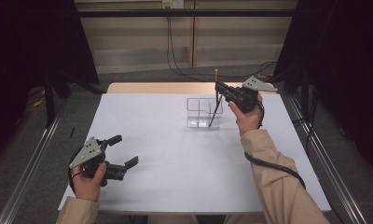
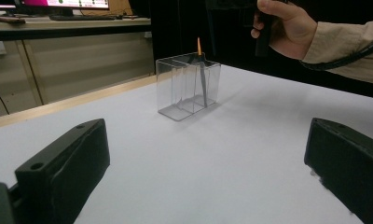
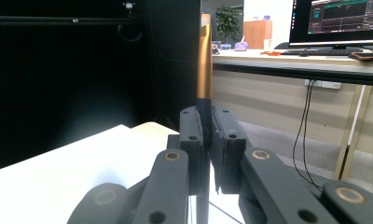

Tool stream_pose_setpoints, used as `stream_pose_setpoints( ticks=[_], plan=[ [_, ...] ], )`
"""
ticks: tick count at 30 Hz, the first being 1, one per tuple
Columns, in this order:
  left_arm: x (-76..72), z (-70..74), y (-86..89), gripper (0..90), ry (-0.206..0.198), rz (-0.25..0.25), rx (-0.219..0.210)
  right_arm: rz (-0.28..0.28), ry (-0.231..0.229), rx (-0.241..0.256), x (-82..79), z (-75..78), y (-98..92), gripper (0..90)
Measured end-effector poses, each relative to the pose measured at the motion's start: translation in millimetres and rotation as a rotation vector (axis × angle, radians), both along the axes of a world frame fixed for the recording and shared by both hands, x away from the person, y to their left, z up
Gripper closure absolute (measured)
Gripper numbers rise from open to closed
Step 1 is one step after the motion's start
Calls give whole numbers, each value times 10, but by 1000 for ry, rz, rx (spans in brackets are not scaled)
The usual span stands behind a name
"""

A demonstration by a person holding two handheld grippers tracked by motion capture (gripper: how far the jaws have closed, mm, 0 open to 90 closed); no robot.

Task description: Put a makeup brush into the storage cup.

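Your left gripper [image 1: 124,151] rests at the near left of the table [image 1: 175,158], jaws spread wide with nothing between them, and it has no part in this step; leave it parked there, well apart from the work. Farther off, at the far right, your right gripper [image 1: 220,87] is clamped shut on a slim brush [image 1: 215,105], dark along its lower shaft and copper-orange toward the top end. Its lower end already sits inside the clear divided organizer [image 1: 198,112], in what looks like the rightmost compartment, and the shaft leans a little rather than standing plumb. To finish well, I judge you should keep the shaft clear of the thin dividers, lower it until the tip meets the floor of the box, then ease the jaws apart slowly so the brush settles against a wall instead of flicking out or nudging the light box across the table. Lift straight up afterward. No brand or label can be read on the brush or organizer; the monitors [image 3: 338,21] beyond the table show text too small to make out.
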State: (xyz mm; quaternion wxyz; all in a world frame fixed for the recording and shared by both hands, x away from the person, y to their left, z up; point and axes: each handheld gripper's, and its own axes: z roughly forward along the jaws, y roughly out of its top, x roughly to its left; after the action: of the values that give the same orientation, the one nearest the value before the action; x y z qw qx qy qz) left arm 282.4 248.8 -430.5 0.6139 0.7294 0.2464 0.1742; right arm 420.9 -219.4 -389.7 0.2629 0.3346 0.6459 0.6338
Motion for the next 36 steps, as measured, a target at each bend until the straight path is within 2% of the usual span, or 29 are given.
stream_pose_setpoints(
  ticks=[24,36],
  plan=[
    [-6,7,4,0,-3,2,5,-21,21,-23,45,-174,-20,836],
    [-10,8,-1,0,-3,2,5,-17,21,-15,39,-222,-61,836]
  ],
)
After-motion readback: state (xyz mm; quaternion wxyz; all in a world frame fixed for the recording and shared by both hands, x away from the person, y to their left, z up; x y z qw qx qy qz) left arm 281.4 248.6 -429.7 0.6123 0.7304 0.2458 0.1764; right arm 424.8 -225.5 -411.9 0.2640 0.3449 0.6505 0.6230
